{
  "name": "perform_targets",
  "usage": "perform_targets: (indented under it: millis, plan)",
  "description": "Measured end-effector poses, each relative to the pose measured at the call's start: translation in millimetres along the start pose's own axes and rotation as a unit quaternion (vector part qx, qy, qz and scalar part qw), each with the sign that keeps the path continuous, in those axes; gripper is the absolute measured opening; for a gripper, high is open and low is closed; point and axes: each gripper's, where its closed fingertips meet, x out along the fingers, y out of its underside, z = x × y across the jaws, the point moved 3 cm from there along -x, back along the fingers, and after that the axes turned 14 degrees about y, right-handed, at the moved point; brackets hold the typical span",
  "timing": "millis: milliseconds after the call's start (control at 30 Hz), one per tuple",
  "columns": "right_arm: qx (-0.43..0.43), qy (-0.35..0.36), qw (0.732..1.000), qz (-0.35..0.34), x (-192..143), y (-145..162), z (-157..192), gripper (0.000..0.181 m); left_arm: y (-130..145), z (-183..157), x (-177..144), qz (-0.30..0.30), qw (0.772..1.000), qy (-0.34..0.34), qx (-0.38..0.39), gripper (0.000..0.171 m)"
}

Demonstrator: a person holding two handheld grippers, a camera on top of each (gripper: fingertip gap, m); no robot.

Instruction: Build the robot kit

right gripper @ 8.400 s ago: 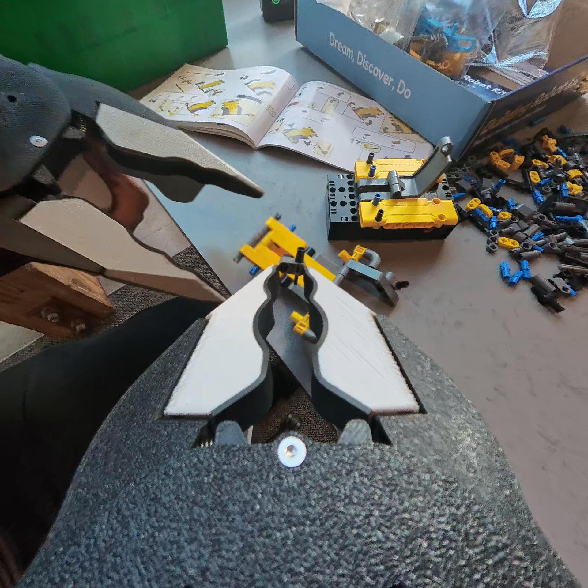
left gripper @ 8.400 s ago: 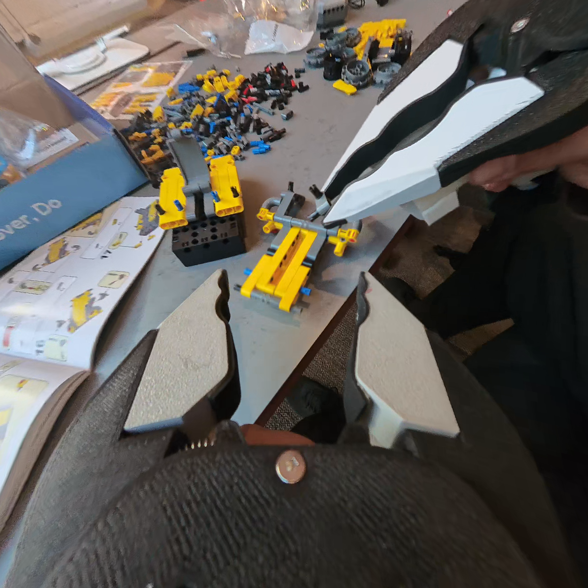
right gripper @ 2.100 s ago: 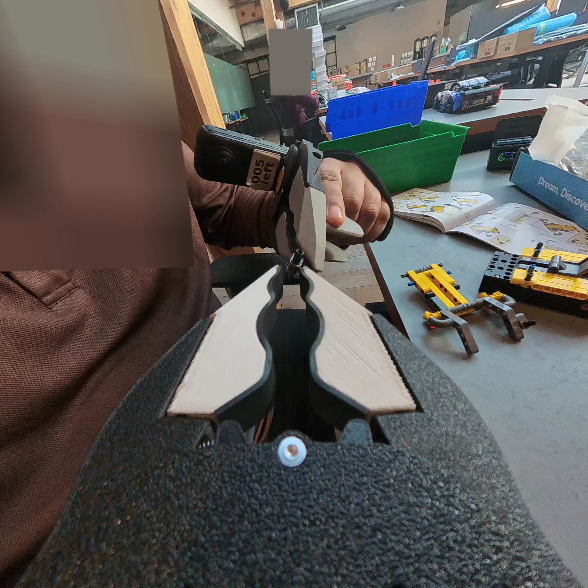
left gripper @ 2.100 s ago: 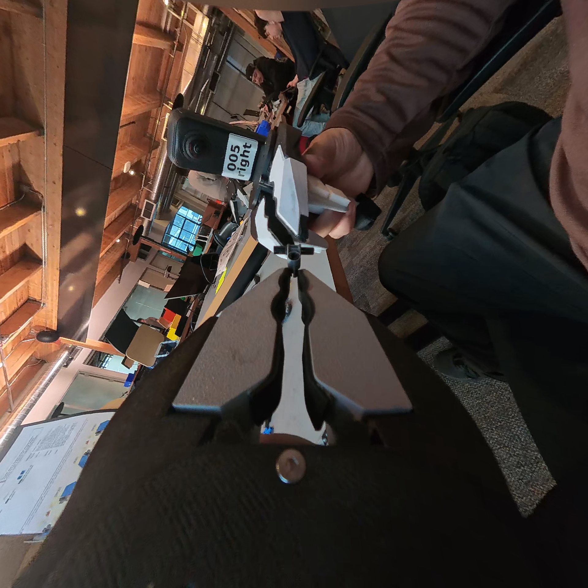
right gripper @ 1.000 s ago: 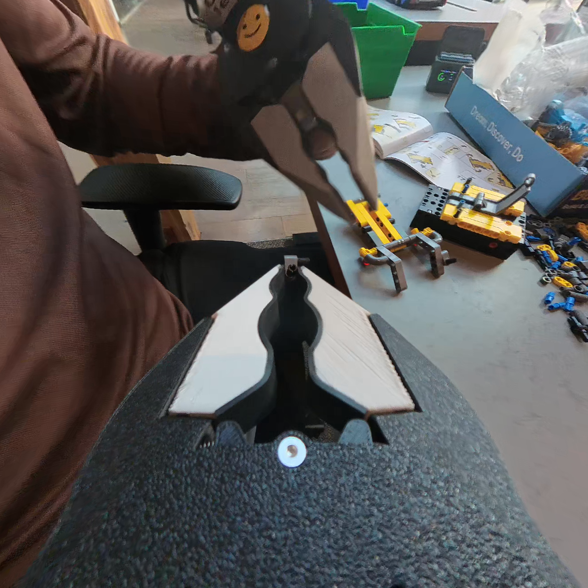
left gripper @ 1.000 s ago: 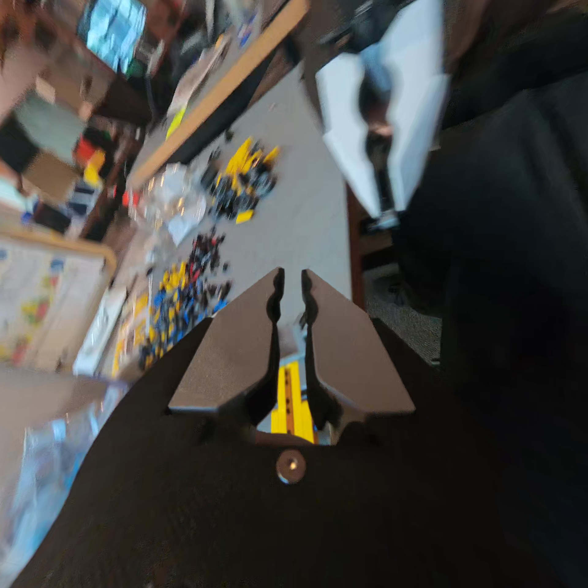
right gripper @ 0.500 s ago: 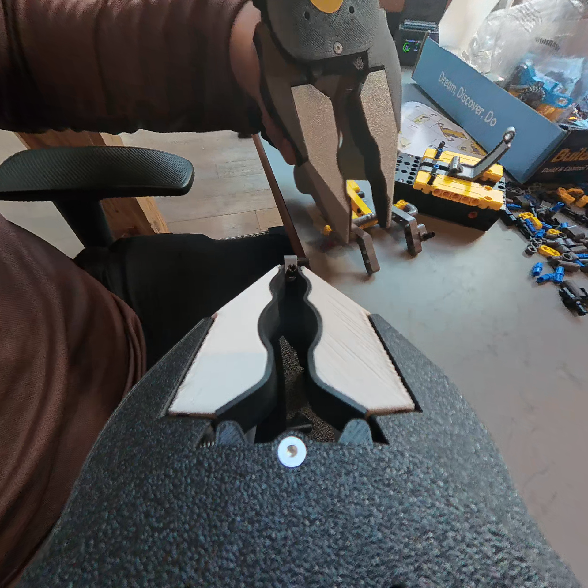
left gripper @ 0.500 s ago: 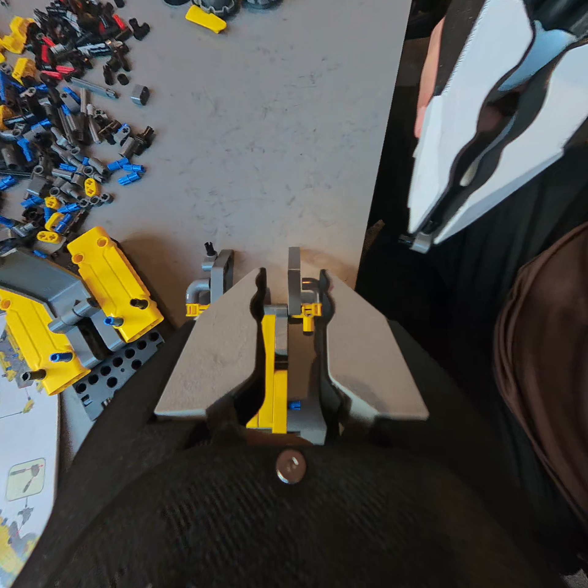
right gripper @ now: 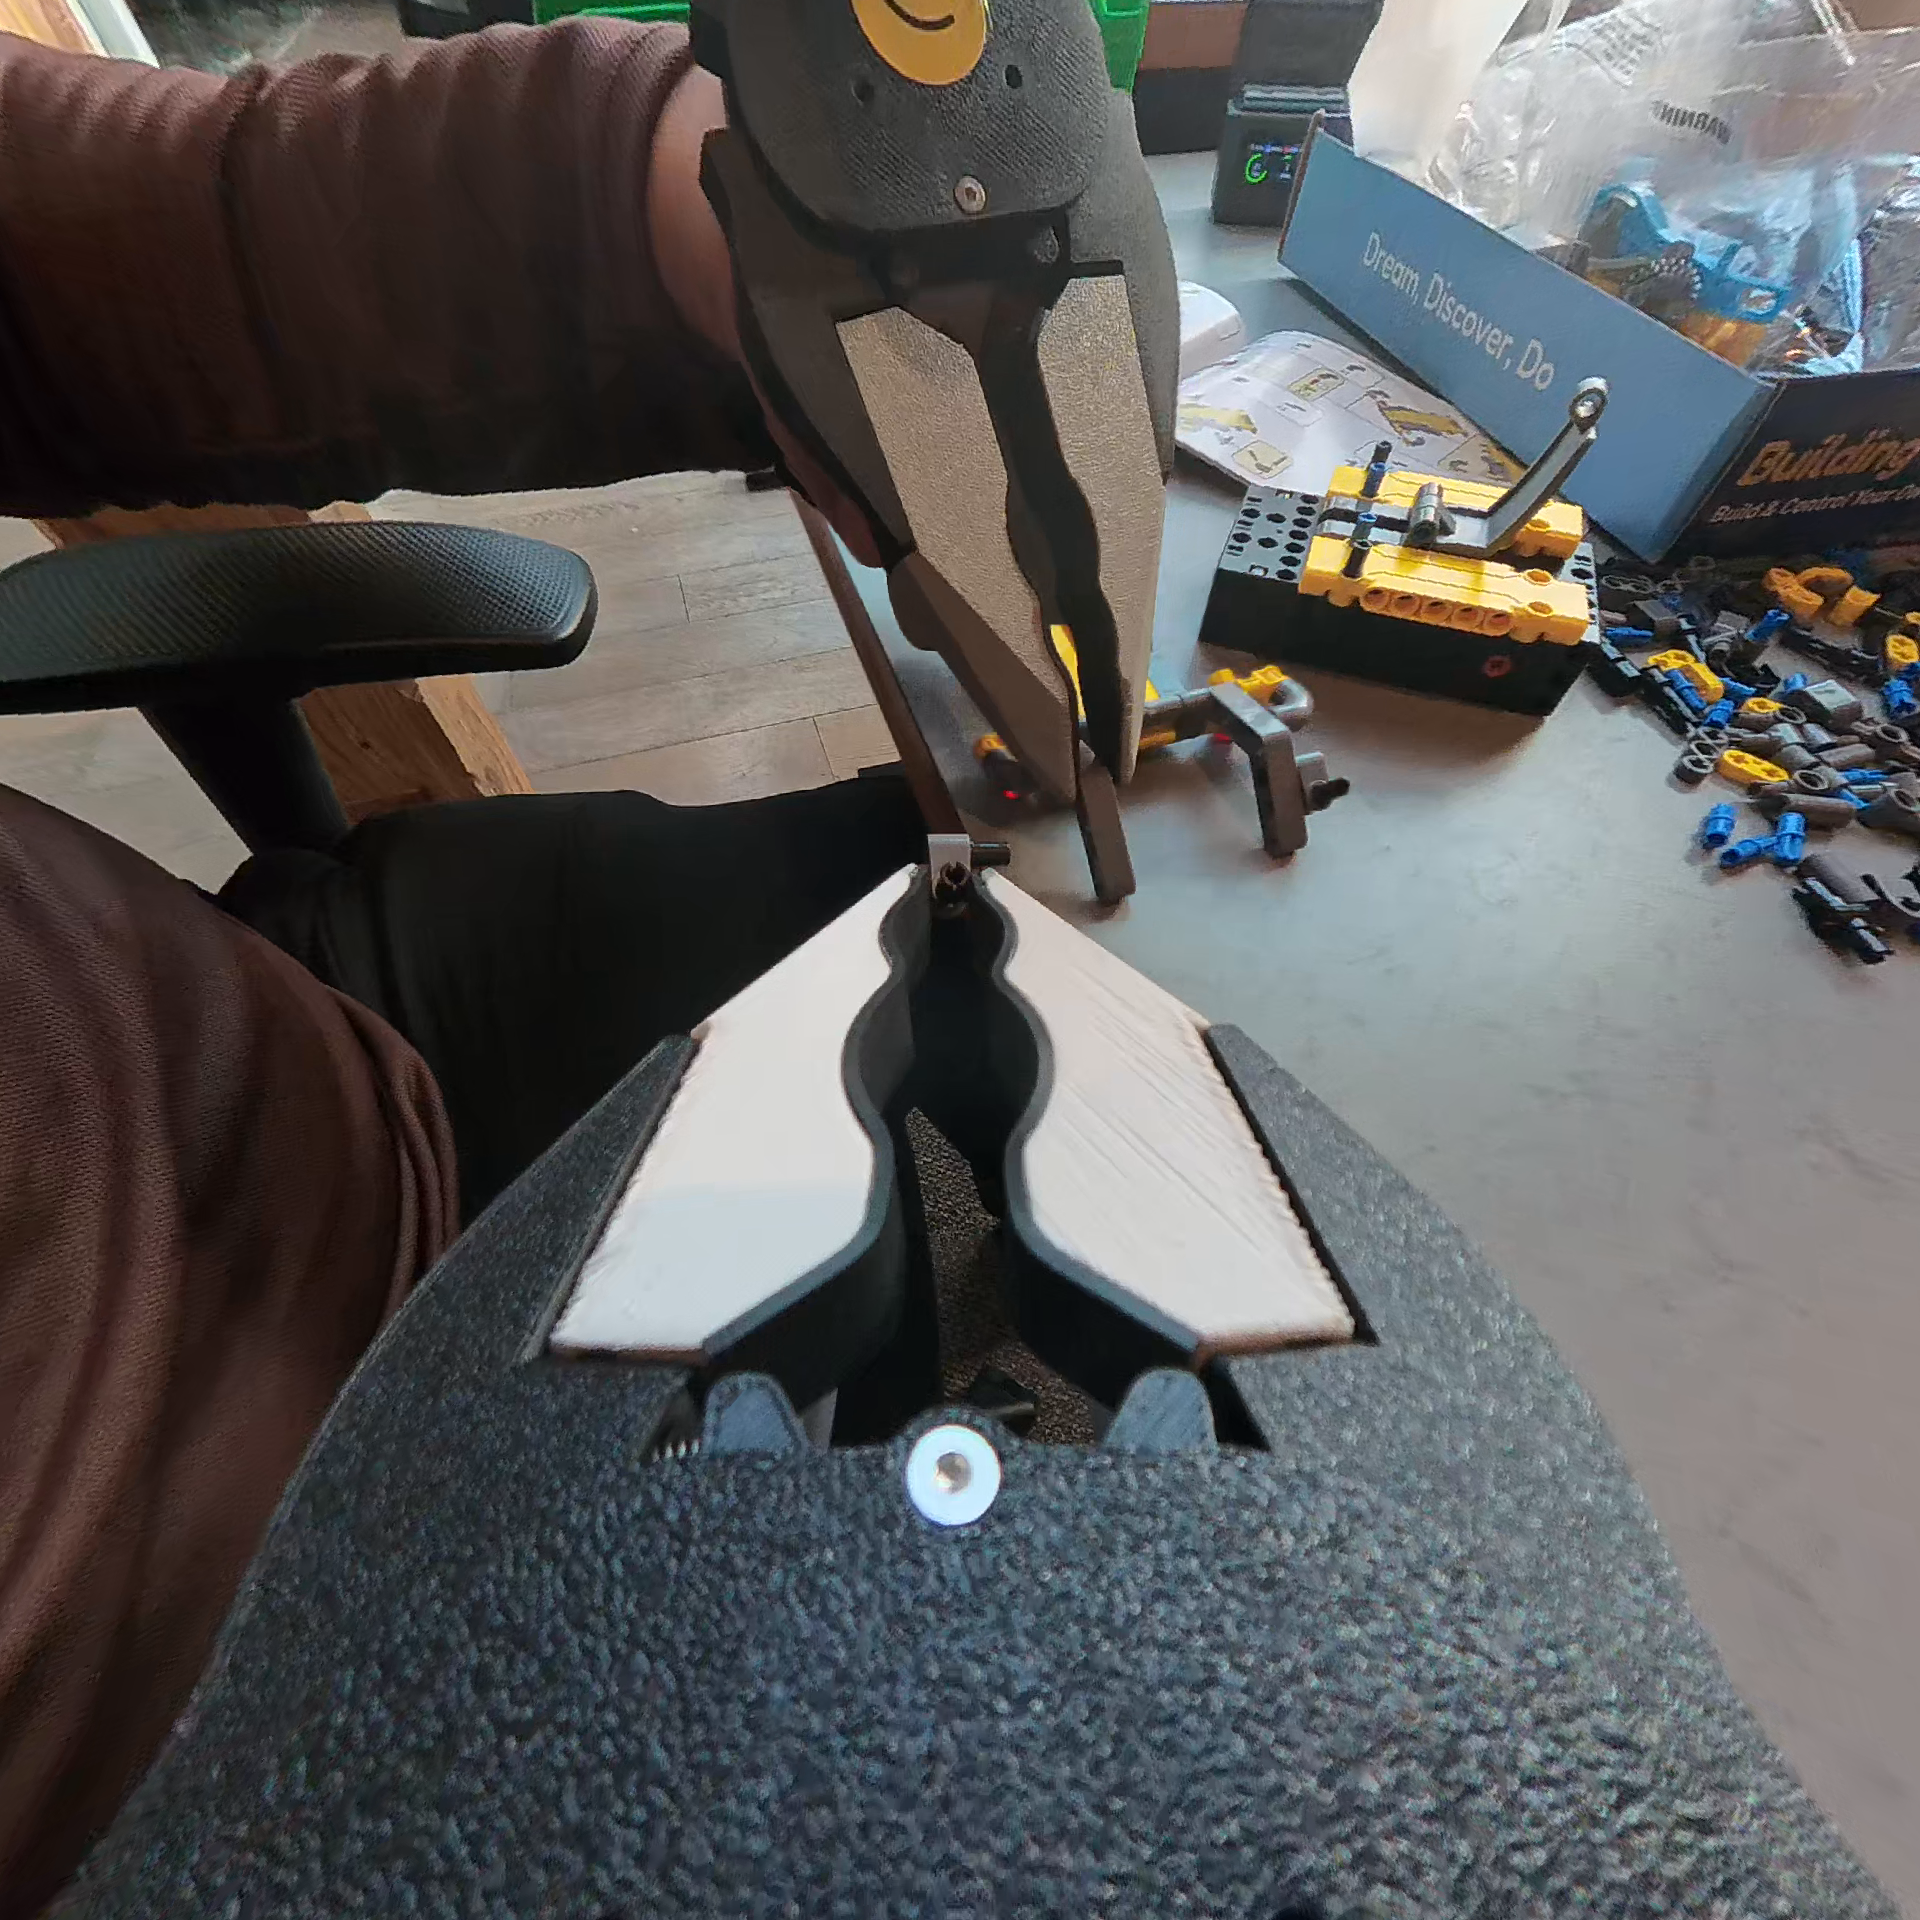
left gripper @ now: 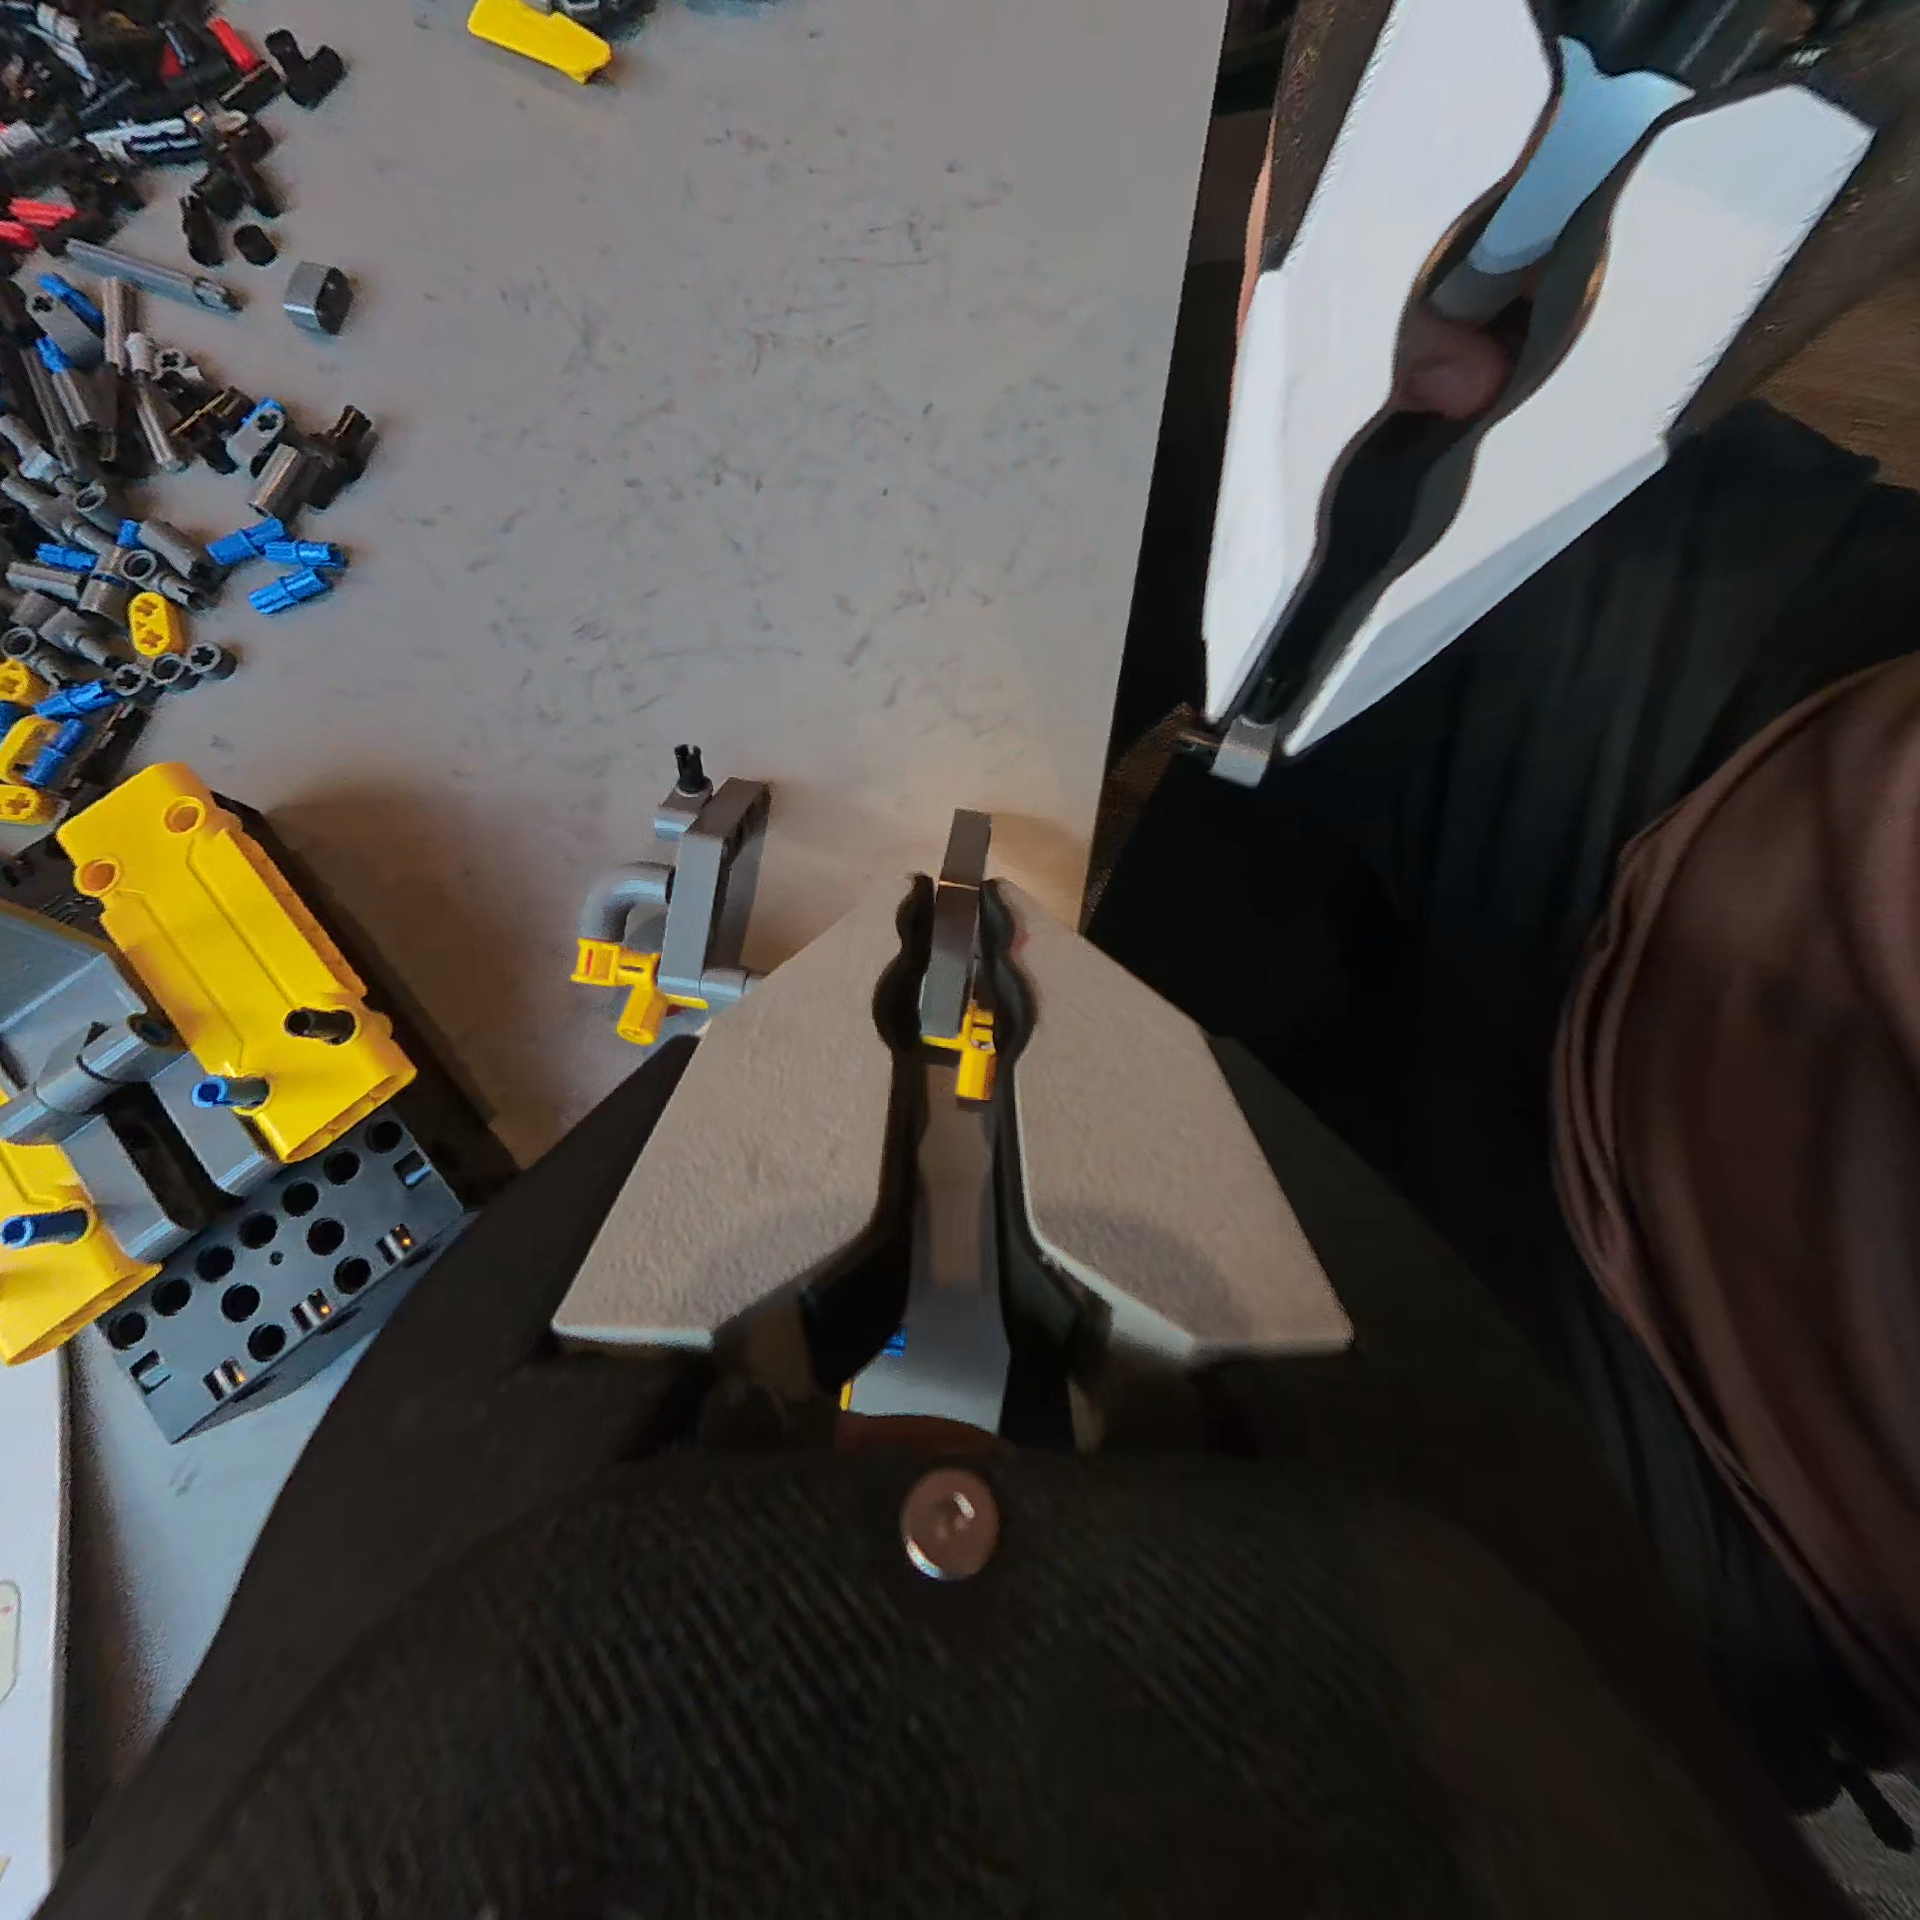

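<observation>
A yellow and grey brick assembly [right gripper: 1242, 717] lies at the table's near edge, with two grey arms sticking out. My left gripper [left gripper: 956, 896] is shut on one grey arm [left gripper: 963, 842]; the other arm [left gripper: 715, 894] lies free to its left. In the right wrist view the left gripper [right gripper: 1091, 771] comes down from above onto that arm [right gripper: 1103, 842]. My right gripper [right gripper: 951, 875] is shut on a small grey connector with a black pin [right gripper: 958, 854], off the table edge and a short way from the held arm. It also shows in the left wrist view [left gripper: 1242, 740].
A black block with yellow beams [left gripper: 223, 977] stands left of the assembly. A pile of loose small pieces [left gripper: 114, 499] lies beyond it. A blue box [right gripper: 1507, 332], a booklet [right gripper: 1330, 405] and a chair armrest [right gripper: 281, 603] are around. A person's brown sleeve [right gripper: 343, 260] is above. Spacing between my two grippers at the tips: around 6 centimeters.
Both grippers came down from mid-air to the table. My left gripper lowered over the assembly and narrowed onto one grey arm. My right gripper kept the small connector and came closer.
</observation>
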Motion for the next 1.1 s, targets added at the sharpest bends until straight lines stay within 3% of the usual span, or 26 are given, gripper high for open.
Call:
perform_targets:
  millis: [300,633,733,1100]
  plan:
    - [-0.010,-0.013,1.000,0.012,8.4,5.9,10.7,0.003,1.8,-8.6,-5.1,0.014,0.999,-0.005,0.033,0.024]
    - [-0.010,-0.011,1.000,0.015,9.9,7.6,11.8,0.003,7.7,-8.5,5.0,0.068,0.996,0.019,0.052,0.018]
    - [-0.010,-0.010,1.000,0.016,9.6,8.4,11.6,0.003,4.9,-11.7,4.9,0.052,0.997,0.030,0.051,0.009]
    - [-0.006,0.000,1.000,0.018,12.9,11.2,9.9,0.003,1.1,-19.9,8.3,-0.027,0.998,0.060,0.005,0.006]
